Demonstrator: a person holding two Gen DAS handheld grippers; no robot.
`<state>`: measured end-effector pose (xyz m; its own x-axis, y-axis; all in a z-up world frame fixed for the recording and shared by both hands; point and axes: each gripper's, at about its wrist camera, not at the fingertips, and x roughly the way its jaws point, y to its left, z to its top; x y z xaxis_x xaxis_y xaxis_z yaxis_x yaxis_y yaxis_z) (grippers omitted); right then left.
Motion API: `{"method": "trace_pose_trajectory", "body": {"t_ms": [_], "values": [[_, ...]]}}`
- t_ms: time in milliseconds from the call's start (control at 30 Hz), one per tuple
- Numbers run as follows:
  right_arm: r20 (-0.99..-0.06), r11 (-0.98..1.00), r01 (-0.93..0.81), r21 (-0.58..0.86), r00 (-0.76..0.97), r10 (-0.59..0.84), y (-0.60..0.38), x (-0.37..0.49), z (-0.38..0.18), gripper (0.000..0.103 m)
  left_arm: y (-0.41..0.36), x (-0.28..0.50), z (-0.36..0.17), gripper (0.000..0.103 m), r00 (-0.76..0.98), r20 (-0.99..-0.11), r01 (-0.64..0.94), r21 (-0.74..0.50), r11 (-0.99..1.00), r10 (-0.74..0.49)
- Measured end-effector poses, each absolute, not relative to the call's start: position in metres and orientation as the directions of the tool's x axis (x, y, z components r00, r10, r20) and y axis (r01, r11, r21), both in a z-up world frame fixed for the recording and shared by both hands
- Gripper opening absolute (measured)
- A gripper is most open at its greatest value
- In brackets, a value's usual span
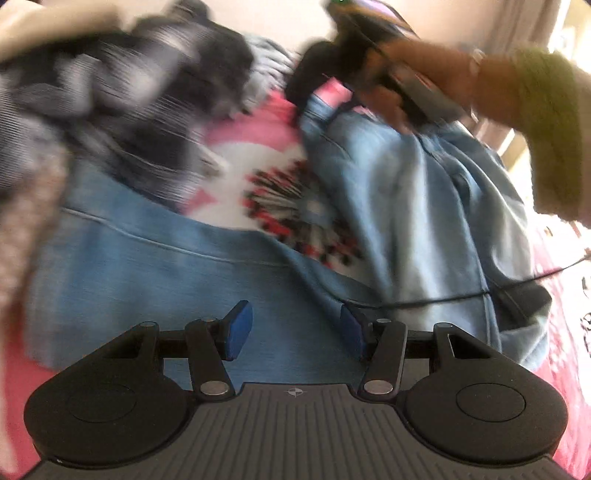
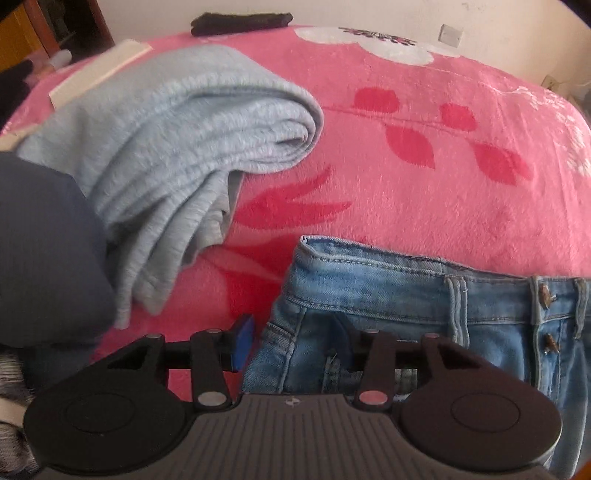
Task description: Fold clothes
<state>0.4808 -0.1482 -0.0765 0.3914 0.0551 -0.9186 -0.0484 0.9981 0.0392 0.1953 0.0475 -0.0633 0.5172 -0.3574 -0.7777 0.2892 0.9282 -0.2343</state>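
Note:
Light blue jeans (image 1: 177, 291) lie across a pink floral blanket (image 1: 258, 122), one paler part (image 1: 424, 221) rising toward the upper right. My left gripper (image 1: 295, 330) hovers just over the denim, open, with nothing between its blue pads. In the left wrist view, blurred by motion, a hand in an olive sleeve (image 1: 546, 110) holds my right gripper (image 1: 325, 70) at the jeans' raised end. In the right wrist view my right gripper (image 2: 295, 343) stands open at the jeans' waistband corner (image 2: 388, 291). Denim lies between its fingers and hides the right pad.
A folded pale blue knit garment (image 2: 184, 140) and a dark navy garment (image 2: 44, 251) lie left of the jeans on the blanket (image 2: 424, 166). A black item (image 2: 240, 20) sits at the far edge. A black-and-white checked garment (image 1: 110, 96) is heaped far left; a thin cable (image 1: 443, 300) crosses the denim.

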Motion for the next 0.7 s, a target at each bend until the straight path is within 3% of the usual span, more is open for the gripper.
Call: {"method": "trace_pose_trajectory", "body": {"t_ms": [67, 133, 200, 400, 533, 633, 700], "values": [[-0.921, 0.999, -0.051, 0.006, 0.389, 0.025, -0.142, 0.482, -0.082, 0.042, 0.048, 0.191, -0.065, 0.053, 0.514, -0.776, 0.295, -0.24, 0.925, -0.365], [-0.918, 0.998, -0.054, 0.025, 0.394, 0.044, -0.146, 0.48, -0.081, 0.025, 0.05, 0.188, -0.066, 0.053, 0.512, -0.774, 0.296, -0.247, 0.923, -0.372], [-0.909, 0.997, -0.04, 0.059, 0.41, 0.07, -0.151, 0.478, -0.075, 0.016, 0.056, 0.185, -0.064, 0.053, 0.511, -0.773, 0.29, -0.256, 0.922, -0.375], [-0.865, 0.988, 0.011, 0.157, 0.484, 0.132, -0.161, 0.478, -0.053, 0.015, 0.067, 0.175, -0.061, 0.053, 0.511, -0.779, 0.277, -0.251, 0.928, -0.363], [-0.859, 0.982, 0.037, 0.185, 0.492, 0.143, -0.162, 0.483, -0.08, 0.016, 0.059, 0.178, -0.061, 0.053, 0.514, -0.781, 0.277, -0.24, 0.93, -0.355], [-0.841, 0.976, 0.045, 0.211, 0.518, 0.158, -0.165, 0.478, -0.093, 0.022, 0.055, 0.182, -0.063, 0.053, 0.52, -0.779, 0.276, -0.235, 0.932, -0.35], [-0.836, 0.964, 0.06, 0.259, 0.514, 0.193, -0.172, 0.472, -0.085, 0.038, 0.054, 0.18, -0.065, 0.053, 0.524, -0.778, 0.275, -0.231, 0.933, -0.347]]}}
